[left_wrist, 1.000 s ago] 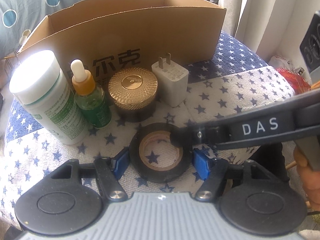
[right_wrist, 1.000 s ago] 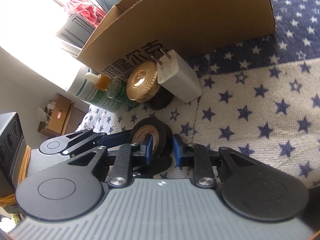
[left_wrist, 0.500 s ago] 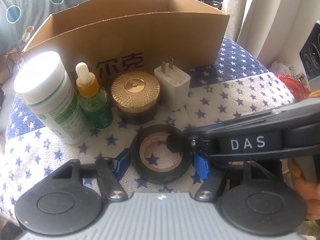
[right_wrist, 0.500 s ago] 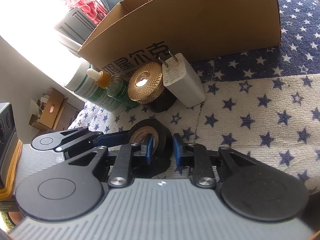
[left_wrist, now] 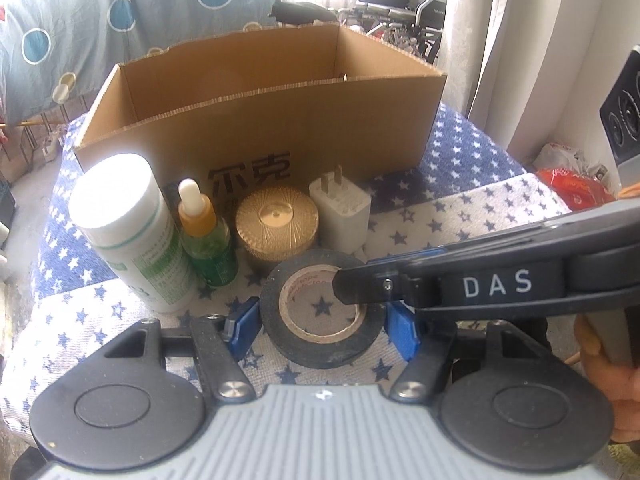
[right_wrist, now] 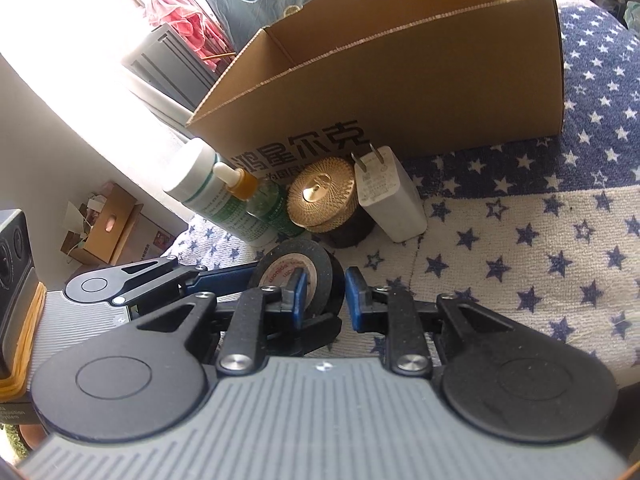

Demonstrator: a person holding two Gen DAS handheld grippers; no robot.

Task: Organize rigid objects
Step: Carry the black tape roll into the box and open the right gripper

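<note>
**Tape roll held off the cloth, box waiting behind**

The black tape roll [left_wrist: 322, 308] sits between the blue pads of the left gripper [left_wrist: 322, 326], whose jaws stand spread to either side of it; whether the pads actually touch the roll is hard to tell from this angle. The right gripper [right_wrist: 325, 294] reaches in from the roll's right side, one finger inside the cardboard core and the other outside the black wall, the jaws pinched on that wall. The roll appears tilted and lifted off the star-patterned cloth [left_wrist: 460, 216].

Just behind the roll stands a row of four things: a white bottle [left_wrist: 128, 228] with green print at the far left, a green dropper bottle [left_wrist: 206, 240] beside it, a gold-lidded jar [left_wrist: 277, 226] directly behind the roll, and a white charger plug [left_wrist: 340, 210], prongs up, to the jar's right.

Behind that row, touching or nearly so, is the open cardboard box [left_wrist: 280, 128], its front wall printed with dark characters.
</note>
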